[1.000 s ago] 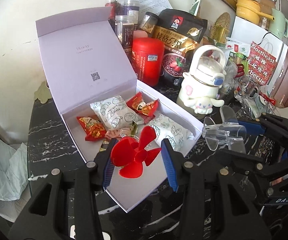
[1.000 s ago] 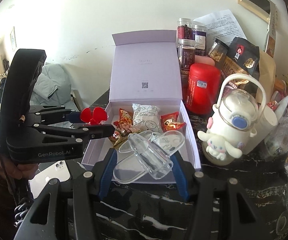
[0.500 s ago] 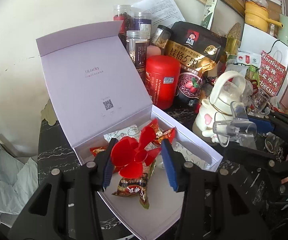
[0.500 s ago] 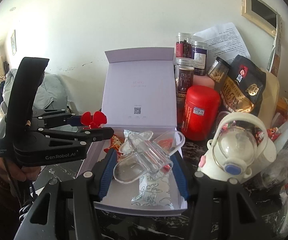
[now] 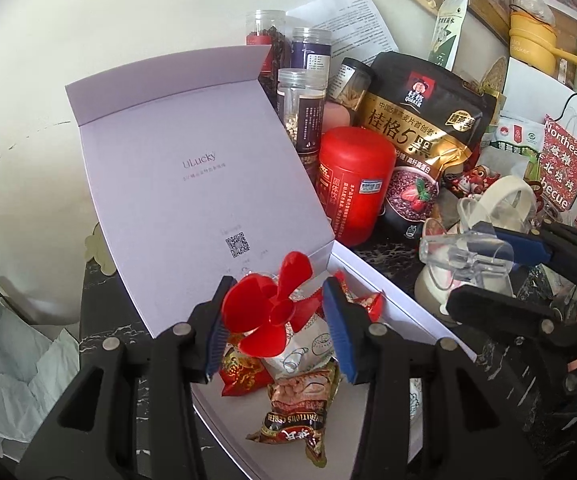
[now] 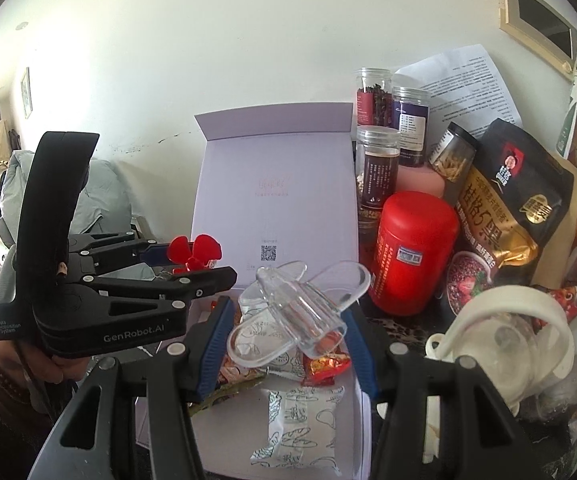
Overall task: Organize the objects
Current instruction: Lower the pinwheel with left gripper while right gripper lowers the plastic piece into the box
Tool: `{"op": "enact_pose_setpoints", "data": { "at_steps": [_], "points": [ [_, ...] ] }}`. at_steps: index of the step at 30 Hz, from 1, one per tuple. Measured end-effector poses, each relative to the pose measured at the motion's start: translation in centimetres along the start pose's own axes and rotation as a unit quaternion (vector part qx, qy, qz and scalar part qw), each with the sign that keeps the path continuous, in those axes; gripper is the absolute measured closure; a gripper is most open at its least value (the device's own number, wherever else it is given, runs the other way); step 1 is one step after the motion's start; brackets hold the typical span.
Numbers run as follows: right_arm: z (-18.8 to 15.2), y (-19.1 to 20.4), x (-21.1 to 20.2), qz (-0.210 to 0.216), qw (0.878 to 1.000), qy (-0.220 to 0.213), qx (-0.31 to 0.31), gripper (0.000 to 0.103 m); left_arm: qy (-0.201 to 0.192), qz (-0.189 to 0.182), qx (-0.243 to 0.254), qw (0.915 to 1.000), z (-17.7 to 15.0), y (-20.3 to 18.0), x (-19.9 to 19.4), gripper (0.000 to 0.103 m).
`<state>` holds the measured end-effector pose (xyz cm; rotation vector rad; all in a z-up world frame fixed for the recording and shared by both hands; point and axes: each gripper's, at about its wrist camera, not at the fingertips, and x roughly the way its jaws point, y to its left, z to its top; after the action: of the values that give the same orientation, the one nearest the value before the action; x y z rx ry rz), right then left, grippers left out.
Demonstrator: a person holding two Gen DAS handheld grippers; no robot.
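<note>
Clearance above the open box [image 5: 372,276] needed checking: left gripper [image 5: 274,322] clamped the red propeller [image 5: 272,308] at lower centre; right gripper [image 6: 288,320] clamped the clear plastic piece [image 6: 300,312] likewise.

Both wrist views look steeply down, close over the shared open box [image 5: 192,184].

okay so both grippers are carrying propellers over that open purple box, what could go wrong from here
1. The left gripper grips the red propeller by its thin blades, so it could twist or slip out.
2. The clear propeller in the right gripper sits skewed and might pop free.
3. The box already holds loose snack packets; dropped parts may land on them and slide.
</note>
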<state>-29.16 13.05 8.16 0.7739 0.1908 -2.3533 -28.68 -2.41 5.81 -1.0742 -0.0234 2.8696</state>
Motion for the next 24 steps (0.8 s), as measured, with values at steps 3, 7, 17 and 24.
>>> {"op": "enact_pose_setpoints", "data": {
  "at_steps": [3,7,17,24],
  "points": [
    [0.5,-0.3,1.5,0.003,1.0,0.002,-0.001,0.048,0.011,-0.007,-0.004,0.9999,-0.1,0.5,1.3,0.061],
    [0.2,-0.9,3.4,0.026,1.0,-0.003,0.004,0.048,0.031,-0.014,-0.015,0.9993,-0.7,1.5,3.1,0.061],
    [-1.8,-2.1,7.8,0.04,0.997,0.056,0.024,0.048,0.057,-0.005,-0.028,0.9979,-1.9,2.5,5.7,0.061],
    [-2.4,-2.1,8.9,0.041,0.996,0.07,0.022,0.048,0.082,-0.005,-0.026,0.9963,-2.5,2.0,7.4,0.061]
  ]
}}
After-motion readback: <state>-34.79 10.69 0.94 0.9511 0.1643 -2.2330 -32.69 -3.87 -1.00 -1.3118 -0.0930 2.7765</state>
